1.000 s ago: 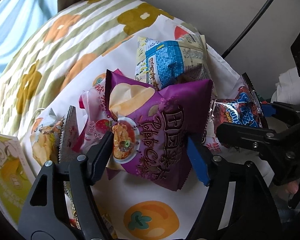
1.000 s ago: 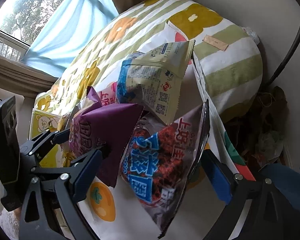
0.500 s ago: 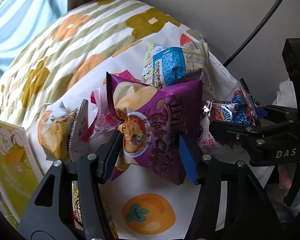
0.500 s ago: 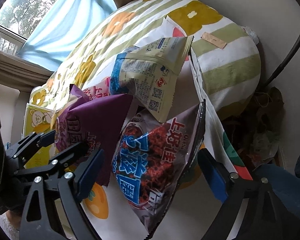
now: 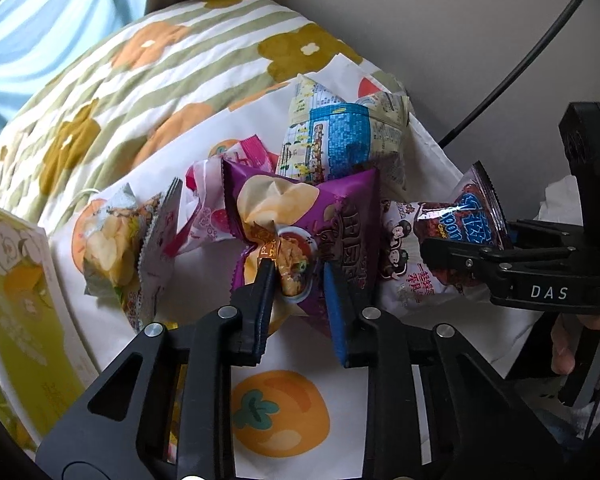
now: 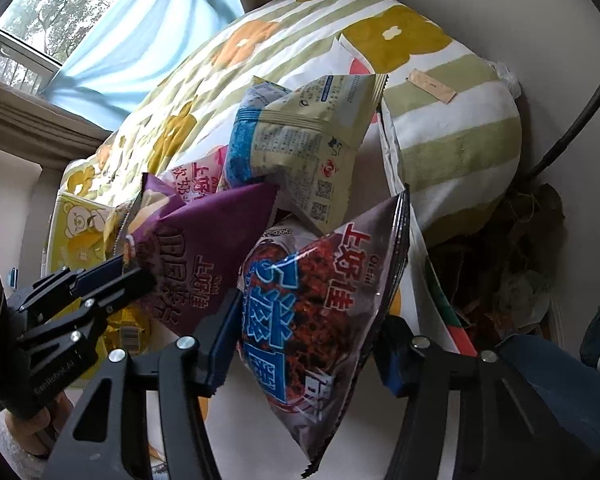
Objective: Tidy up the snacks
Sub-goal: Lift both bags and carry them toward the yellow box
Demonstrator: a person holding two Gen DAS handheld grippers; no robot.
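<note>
Several snack bags lie on a white fruit-print cloth (image 5: 204, 364) over a bed. My left gripper (image 5: 298, 280) is shut on the purple potato-chip bag (image 5: 324, 216), pinching its lower part; the bag also shows in the right wrist view (image 6: 204, 248). My right gripper (image 6: 306, 332) has its jaws on both sides of the dark red-and-blue snack bag (image 6: 320, 300) and squeezes it. That bag also shows in the left wrist view (image 5: 468, 220), held between the right gripper's fingers. A blue-and-cream bag (image 5: 340, 136) lies behind.
A pink bag (image 5: 216, 216) and a clear chip bag (image 5: 116, 240) lie left of the purple one. A yellow bear-print box (image 5: 16, 312) stands at the far left. The striped floral duvet (image 5: 120, 80) lies behind. A wall and a black cable (image 5: 512, 76) are on the right.
My left gripper's jaws have closed from wide open onto the purple bag. My right gripper's jaws have narrowed around the red-and-blue bag. Both views have drawn back slightly.
</note>
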